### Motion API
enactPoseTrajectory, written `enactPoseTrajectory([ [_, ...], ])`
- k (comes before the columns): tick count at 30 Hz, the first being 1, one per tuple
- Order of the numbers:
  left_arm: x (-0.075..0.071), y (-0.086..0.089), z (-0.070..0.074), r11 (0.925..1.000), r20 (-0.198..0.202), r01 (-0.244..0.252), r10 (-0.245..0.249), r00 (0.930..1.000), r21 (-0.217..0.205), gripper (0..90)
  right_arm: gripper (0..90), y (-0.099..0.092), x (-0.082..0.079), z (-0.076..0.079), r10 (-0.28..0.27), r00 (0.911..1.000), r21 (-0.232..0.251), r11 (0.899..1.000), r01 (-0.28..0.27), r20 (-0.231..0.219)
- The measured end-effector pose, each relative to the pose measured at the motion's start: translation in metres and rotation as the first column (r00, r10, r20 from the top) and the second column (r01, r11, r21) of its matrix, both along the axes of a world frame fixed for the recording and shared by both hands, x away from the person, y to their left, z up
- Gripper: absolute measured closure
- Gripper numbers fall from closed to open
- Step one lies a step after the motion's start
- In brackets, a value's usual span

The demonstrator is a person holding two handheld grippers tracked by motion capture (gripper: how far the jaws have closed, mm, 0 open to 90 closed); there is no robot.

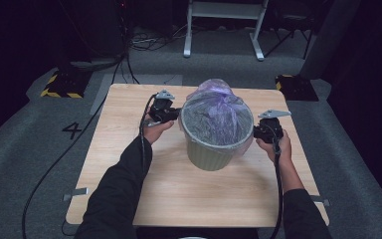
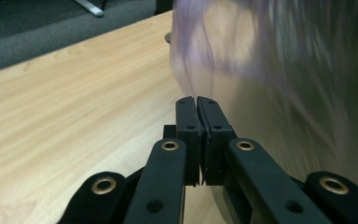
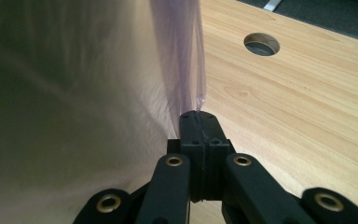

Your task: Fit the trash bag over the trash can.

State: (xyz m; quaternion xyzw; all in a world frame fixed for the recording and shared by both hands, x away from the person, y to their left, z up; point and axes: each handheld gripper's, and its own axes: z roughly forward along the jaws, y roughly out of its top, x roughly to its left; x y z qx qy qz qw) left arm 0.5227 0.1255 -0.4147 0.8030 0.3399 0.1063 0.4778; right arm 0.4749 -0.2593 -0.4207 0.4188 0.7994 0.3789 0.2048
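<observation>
Bin liner (image 1: 218, 107), a thin purple plastic bag, drapes over the rim of the pale green wastebasket (image 1: 210, 154) that stands near the middle of my wooden counter (image 1: 129, 169), and it bulges up above the rim at the far side. I have my left tongs (image 1: 174, 115) at the basket's left rim and my right tongs (image 1: 256, 132) at its right rim, one on each side, both at rim height. My left forearm comes in from the bottom edge in a dark sleeve and angles up to the basket; my left hand (image 1: 155, 130) grips the tool from below. My right hand (image 1: 278, 147) sits just beside the basket's wall, wrist straight. In the right gripper view my right tongs (image 3: 198, 114) are clamped on a pinched strip of the liner (image 3: 179, 56). In the left gripper view my left tongs (image 2: 196, 100) are pressed together with the blurred liner (image 2: 261, 51) right at their tips; whether film is caught between them I cannot tell.
</observation>
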Motion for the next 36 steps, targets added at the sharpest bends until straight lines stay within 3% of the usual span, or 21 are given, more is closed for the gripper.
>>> enactPoseTrajectory([
  [3,-0.012,0.008,0.003,1.0000,0.036,-0.001,0.001,0.9993,-0.004,80.6,82.7,-0.009,-0.007,0.000,0.016,0.9989,0.037,0.999,-0.017,0.044],
  [6,-0.026,0.014,0.009,0.9995,0.081,0.020,-0.018,0.9966,-0.023,62.1,63.7,-0.017,-0.014,0.006,0.003,0.9957,0.054,0.999,-0.008,0.093],
  [8,-0.036,0.020,0.014,0.9987,0.106,0.038,-0.034,0.9937,-0.034,49.5,54.5,-0.024,-0.020,0.011,0.004,0.9945,0.093,0.996,-0.014,0.105],
  [12,-0.052,0.023,0.018,0.9960,0.145,0.090,-0.089,0.9854,0.002,29.7,39.5,-0.033,-0.036,0.020,0.044,0.9881,0.076,0.996,-0.056,0.148],
  [15,-0.064,0.022,0.020,0.9906,0.171,0.134,-0.137,0.9757,0.028,23.8,31.8,-0.037,-0.048,0.026,0.091,0.9819,0.058,0.993,-0.102,0.166],
  [19,-0.073,0.018,0.024,0.9779,0.182,0.200,-0.208,0.9611,0.061,20.6,24.3,-0.037,-0.067,0.032,0.179,0.9637,0.046,0.980,-0.192,0.198],
  [20,-0.073,0.018,0.025,0.9785,0.188,0.197,-0.205,0.9604,0.061,20.0,22.6,-0.036,-0.072,0.033,0.193,0.9583,0.034,0.978,-0.205,0.211],
  [24,-0.078,0.014,0.028,0.9721,0.197,0.226,-0.234,0.9522,0.064,22.0,19.6,-0.030,-0.088,0.034,0.249,0.9382,0.025,0.965,-0.262,0.241],
  [28,-0.080,0.011,0.028,0.9675,0.200,0.230,-0.247,0.9482,0.106,37.2,18.6,-0.015,-0.105,0.035,0.317,0.9062,-0.031,0.946,-0.322,0.280],
  [29,-0.080,0.011,0.027,0.9677,0.206,0.225,-0.245,0.9475,0.113,47.5,19.0,-0.010,-0.108,0.035,0.327,0.8992,-0.045,0.944,-0.328,0.291],
  [32,-0.080,0.009,0.028,0.9667,0.210,0.215,-0.241,0.9475,0.139,63.2,23.7,0.003,-0.110,0.035,0.332,0.8916,-0.077,0.943,-0.324,0.308],
  [34,-0.080,0.009,0.028,0.9628,0.210,0.236,-0.260,0.9426,0.132,74.1,38.4,0.009,-0.106,0.032,0.314,0.8963,-0.084,0.949,-0.303,0.313],
  [36,-0.080,0.009,0.028,0.9650,0.226,0.221,-0.249,0.9417,0.140,84.3,53.7,0.011,-0.103,0.028,0.308,0.8984,-0.073,0.951,-0.300,0.313],
])
